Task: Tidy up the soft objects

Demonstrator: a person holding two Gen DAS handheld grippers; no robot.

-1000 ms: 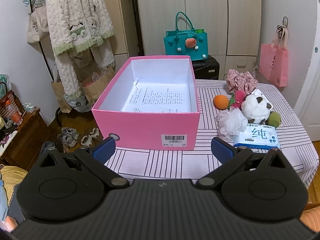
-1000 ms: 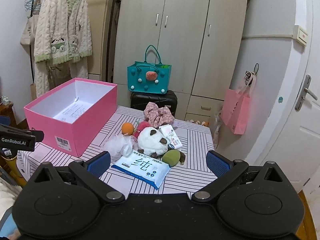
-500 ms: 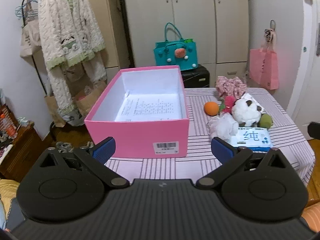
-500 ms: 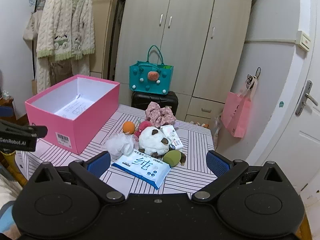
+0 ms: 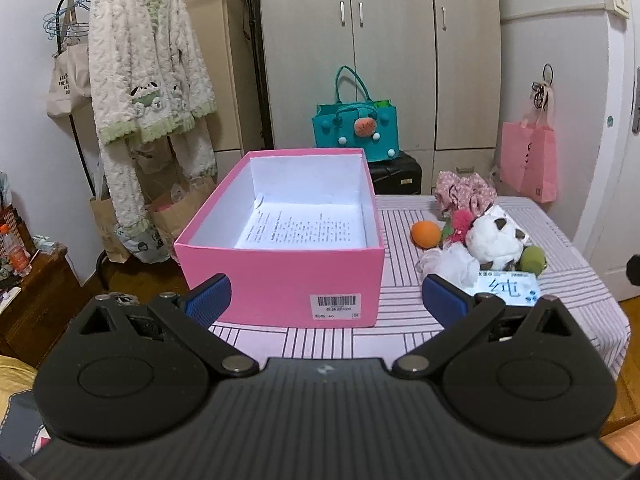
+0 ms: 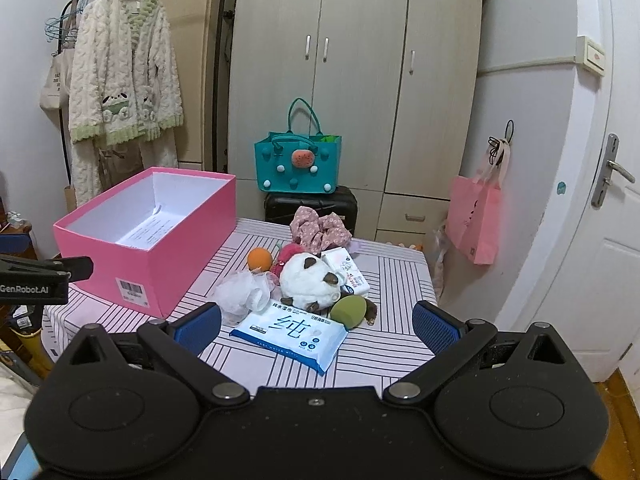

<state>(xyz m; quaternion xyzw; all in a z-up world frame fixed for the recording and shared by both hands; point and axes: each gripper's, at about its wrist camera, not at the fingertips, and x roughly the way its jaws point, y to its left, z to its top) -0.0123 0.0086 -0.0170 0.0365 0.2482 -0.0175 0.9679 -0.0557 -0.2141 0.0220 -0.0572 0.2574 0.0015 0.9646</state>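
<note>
From the left wrist view, the left gripper (image 5: 325, 298) is hanging spread wide and empty in front of the near wall of the pink box (image 5: 280, 280), which is sitting on the striped table (image 5: 400, 320) with its long axis running away from the camera. Only a printed sheet is lying in the box, so none of the sorting looks done yet. The soft pile is lying off to the right of these fingers: the white plush toy (image 5: 498, 238), the white mesh puff (image 5: 448, 262), an orange ball (image 5: 426, 234), a green sponge (image 5: 532, 258) and a floral scrunchie (image 5: 464, 190) behind them. The wipes pack (image 5: 508, 290) is peeking out just behind the right-hand pad, part hidden.

From the right wrist view, the right gripper (image 6: 316, 330) is hovering released, holding nothing, and the pile is lying dead ahead of it. The wipes pack (image 6: 290, 330) is sitting nearest, directly between the two blue pads (image 6: 198, 328), flat on the cloth, its long axis running crosswise and slightly skewed. It is looking glossy and slack, so a pinch across its short side seems the likelier grip. Behind it the plush toy (image 6: 308, 280) is touching the green sponge (image 6: 348, 306) and the mesh puff (image 6: 240, 292). The pink box (image 6: 160, 240) is standing to the left, well apart from the pile, with the left gripper (image 6: 44, 276) showing at the left edge beside it. By this layout the right hand is plainly the nearer one to the soft things, and the left the nearer to the box.
</note>
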